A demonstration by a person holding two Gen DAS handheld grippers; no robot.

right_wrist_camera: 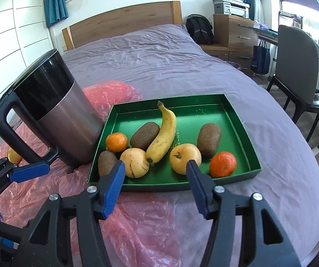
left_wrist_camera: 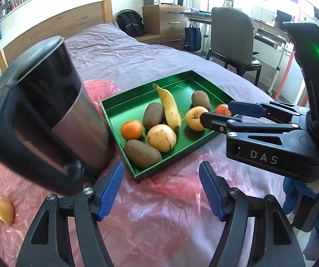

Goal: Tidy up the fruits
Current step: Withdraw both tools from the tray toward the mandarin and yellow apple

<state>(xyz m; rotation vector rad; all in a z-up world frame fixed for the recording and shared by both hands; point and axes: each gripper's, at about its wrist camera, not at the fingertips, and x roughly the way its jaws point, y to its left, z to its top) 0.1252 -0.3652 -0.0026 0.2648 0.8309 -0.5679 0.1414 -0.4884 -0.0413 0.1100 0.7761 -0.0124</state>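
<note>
A green tray (right_wrist_camera: 237, 120) lies on the bed and holds a banana (right_wrist_camera: 165, 133), three brown kiwis (right_wrist_camera: 145, 134), two yellow pears (right_wrist_camera: 185, 158) and two oranges (right_wrist_camera: 223, 163). My right gripper (right_wrist_camera: 156, 182) is open and empty, just in front of the tray's near edge. In the left wrist view it reaches in from the right (left_wrist_camera: 217, 113) beside an orange (left_wrist_camera: 223, 110). My left gripper (left_wrist_camera: 161, 191) is open and empty over the pink plastic sheet. One more yellow fruit (left_wrist_camera: 3, 210) lies on the plastic at far left, outside the tray (left_wrist_camera: 126, 104).
A steel and black kettle (right_wrist_camera: 55, 111) stands on the plastic left of the tray. Crumpled pink plastic (right_wrist_camera: 137, 222) covers the near part of the purple bed. A chair (right_wrist_camera: 297, 66), desk and drawers stand to the right of the bed.
</note>
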